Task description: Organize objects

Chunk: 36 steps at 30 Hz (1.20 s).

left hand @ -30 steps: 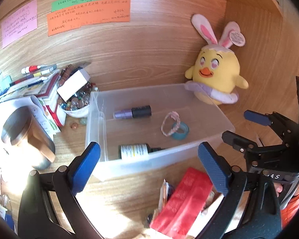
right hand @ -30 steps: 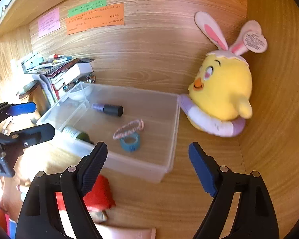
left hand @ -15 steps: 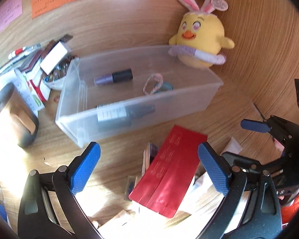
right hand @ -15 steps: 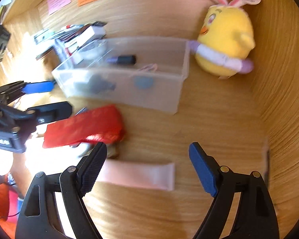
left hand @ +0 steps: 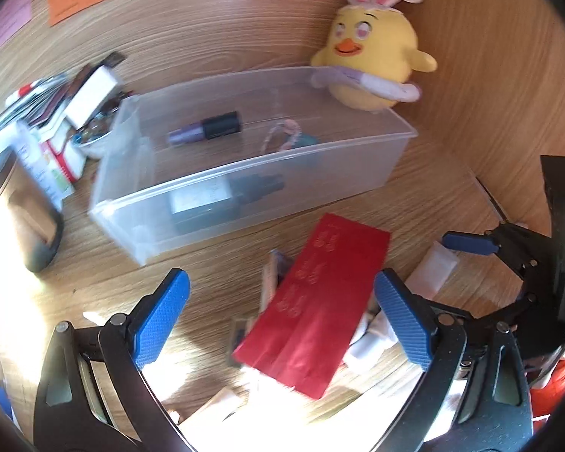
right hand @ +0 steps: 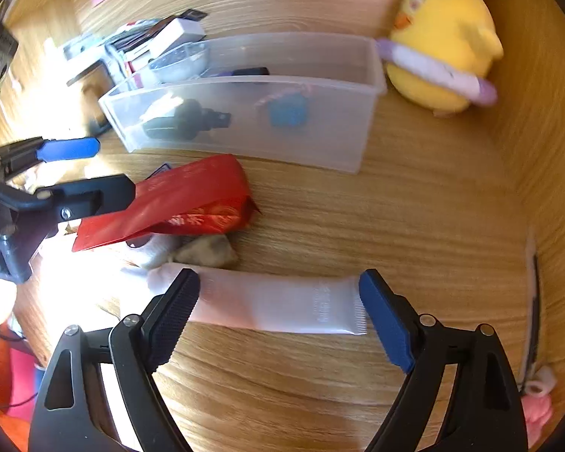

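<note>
In your left wrist view, your left gripper (left hand: 280, 318) hung with its ribbed blue pads well apart and nothing between them, above a glossy red envelope (left hand: 316, 310) stamped with faint gold characters. The envelope lay flat on the wood-grain tabletop (left hand: 222, 263), over a heap of small white packets near the front edge. Behind it sat a long frosted plastic bin (left hand: 245, 173). Looking down into it, you saw a purple bottle with a black cap (left hand: 207, 131) toward the back wall, a pink braided loop (left hand: 282, 135) and a teal ring beside it, and, blurred through the front wall, a dark bottle with a pale label (left hand: 218, 203). A fuzzy yellow chick plush with rabbit ears (left hand: 371, 62) leaned at the bin's right end. Books, a bowl and a dark mug crowded the left edge. Your right gripper (left hand: 482, 263) showed at the right, fingers parted.

Your right wrist view showed what the other barely caught: a smooth, pale pink squeeze tube (right hand: 278, 303) with a crimped end, lying crosswise on the tabletop (right hand: 358, 207) between the spread fingers of your right gripper (right hand: 278, 312). I cannot tell whether the pads touched it. From here the red envelope (right hand: 169, 197) sat lifted over crumpled wrappers, the bin (right hand: 245, 128) was seen side-on with its contents only as shadows, and the chick plush (right hand: 444, 45) sat at the back right corner. Your left gripper (right hand: 79, 173) reached in from the left, open.
</note>
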### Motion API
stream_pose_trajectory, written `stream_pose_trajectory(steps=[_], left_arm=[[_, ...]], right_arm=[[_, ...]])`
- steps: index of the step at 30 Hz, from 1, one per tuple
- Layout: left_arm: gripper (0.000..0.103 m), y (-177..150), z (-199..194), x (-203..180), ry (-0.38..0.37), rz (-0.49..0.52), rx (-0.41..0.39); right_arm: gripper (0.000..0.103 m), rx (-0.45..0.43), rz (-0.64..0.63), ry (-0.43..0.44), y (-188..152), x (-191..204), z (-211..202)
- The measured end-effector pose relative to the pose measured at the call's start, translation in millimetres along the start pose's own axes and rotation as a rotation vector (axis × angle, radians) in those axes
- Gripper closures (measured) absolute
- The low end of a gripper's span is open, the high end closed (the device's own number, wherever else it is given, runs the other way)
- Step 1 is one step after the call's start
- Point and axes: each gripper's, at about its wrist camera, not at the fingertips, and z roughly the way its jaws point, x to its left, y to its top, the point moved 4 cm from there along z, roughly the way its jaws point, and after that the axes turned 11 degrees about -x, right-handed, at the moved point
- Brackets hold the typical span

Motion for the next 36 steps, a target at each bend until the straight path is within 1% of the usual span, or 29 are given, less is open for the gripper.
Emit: stream_pose_trajectory(steps=[5,8,11,12,13,14,15,16,17,20,21,22,26,27,29,32,36], left_arm=[[0.003,4.6,20.7,-17.4,-0.051,0.055,0.044],[0.003,5.6,30.9,-25.0,-0.057,0.082,0.06],[0.004,5.8,37.1,-30.6,-0.057,0.105,0.06],[0.007,5.8,38.3,-31.0,-0.057,0.106,0.056],[0.01,5.4,39.4,-31.5,-0.056,0.109,0.055],[0.019,4.5,40.4,-32.1,-0.06,0.113,0.06],[0.024,3.9,41.5,-32.4,-0.063,0.115,0.065],[0.026,3.3,41.8,-32.6,-0.064,0.115,0.063],[0.03,3.3,41.9,-33.3,-0.063,0.116,0.058],[0.039,4.1,42.4,-33.5,-0.061,0.121,0.048],[0.047,4.4,42.3,-33.7,-0.067,0.119,0.046],[0.048,4.6,42.0,-33.4,-0.07,0.116,0.047],[0.05,7.9,32.4,-27.5,-0.064,0.093,0.006],[0.052,8.8,29.0,-25.4,-0.064,0.087,-0.003],[0.064,10.2,19.7,-20.4,-0.071,0.069,-0.02],[0.065,11.2,9.8,-12.9,-0.071,0.053,-0.046],[0.065,8.6,4.6,-6.6,-0.073,0.047,-0.041]], right_arm=[[0.017,-0.003,-0.009,-0.043,-5.0,-11.4,-4.8],[0.017,-0.004,-0.012,-0.058,-5.0,-16.0,-4.2],[0.017,-0.003,-0.008,-0.105,-4.5,-25.8,-3.0],[0.017,-0.003,-0.022,-0.157,-4.6,-31.4,-1.6],[0.017,-0.007,-0.014,-0.165,-3.8,-35.1,-2.1],[0.017,0.001,0.003,-0.161,-2.4,-39.1,-1.4],[0.018,0.0,0.014,-0.169,-0.7,-42.5,-2.1],[0.018,0.0,0.025,-0.171,0.4,-44.1,-3.2],[0.018,-0.003,0.041,-0.159,1.7,-44.0,-5.0],[0.017,-0.024,0.095,-0.064,5.7,-33.1,-15.5],[0.016,-0.03,0.095,-0.051,6.9,-28.5,-18.0],[0.016,-0.037,0.087,-0.045,7.7,-22.1,-19.8],[0.016,-0.044,0.032,-0.017,8.0,10.5,-20.7],[0.016,-0.043,0.02,-0.011,7.9,19.4,-19.5],[0.016,-0.043,0.005,0.005,8.1,34.4,-17.1],[0.015,-0.039,0.014,0.017,10.0,45.7,-10.8],[0.016,-0.015,-0.015,-0.019,5.8,54.4,0.2]])
